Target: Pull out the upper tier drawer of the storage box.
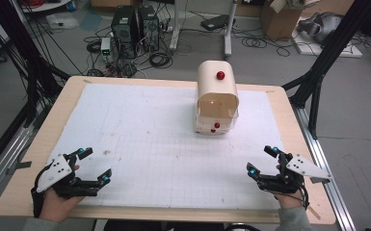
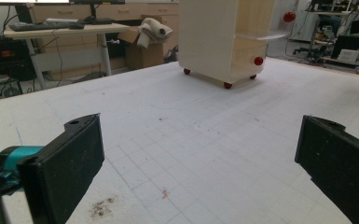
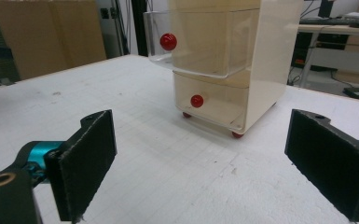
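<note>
Cream plastic two-drawer cabinet with red ball knobs [image 1: 216, 98] sits mid-far on the white gridded worktop [image 1: 164, 154], drawer fronts facing the person. Right gripper [image 1: 262, 162] is nearer; left gripper [image 1: 95, 166] well apart. Both jaws wide, empty.

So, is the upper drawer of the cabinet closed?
No, in the right gripper view the upper drawer sticks out from the cabinet, past the lower drawer.
</note>
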`<state>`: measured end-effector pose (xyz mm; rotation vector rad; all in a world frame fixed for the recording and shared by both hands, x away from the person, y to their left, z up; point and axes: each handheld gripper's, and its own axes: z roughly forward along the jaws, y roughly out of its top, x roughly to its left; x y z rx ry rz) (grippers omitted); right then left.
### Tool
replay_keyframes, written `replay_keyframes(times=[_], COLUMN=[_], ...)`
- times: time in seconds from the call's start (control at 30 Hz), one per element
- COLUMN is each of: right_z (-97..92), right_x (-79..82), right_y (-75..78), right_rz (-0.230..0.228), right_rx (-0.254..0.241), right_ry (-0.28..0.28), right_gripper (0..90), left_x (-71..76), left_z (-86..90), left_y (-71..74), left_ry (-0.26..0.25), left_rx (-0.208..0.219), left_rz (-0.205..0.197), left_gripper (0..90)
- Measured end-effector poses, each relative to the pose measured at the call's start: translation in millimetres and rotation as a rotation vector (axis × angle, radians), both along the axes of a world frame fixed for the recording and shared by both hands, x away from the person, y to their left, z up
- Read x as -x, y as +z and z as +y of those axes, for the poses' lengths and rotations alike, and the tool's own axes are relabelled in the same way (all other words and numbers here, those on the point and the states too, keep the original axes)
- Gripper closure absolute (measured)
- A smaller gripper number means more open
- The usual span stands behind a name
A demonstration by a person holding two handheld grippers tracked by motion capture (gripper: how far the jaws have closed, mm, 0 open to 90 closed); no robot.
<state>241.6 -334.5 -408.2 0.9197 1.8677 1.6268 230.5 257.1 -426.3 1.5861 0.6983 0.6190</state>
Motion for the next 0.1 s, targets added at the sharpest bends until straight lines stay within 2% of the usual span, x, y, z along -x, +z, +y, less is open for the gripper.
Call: replay_keyframes(times=[0.1], right_z=[1.0], right_x=[-0.4], right_y=[-0.4], right_rz=[0.002], right_rx=[-0.002], right_ry=[0.012], right_gripper=[7.6], left_x=[0.2], left_z=[-1.4], left_y=[-0.1], left_ry=[-0.002], left_rx=[-0.005], left_rz=[0.001], left_gripper=[1.7])
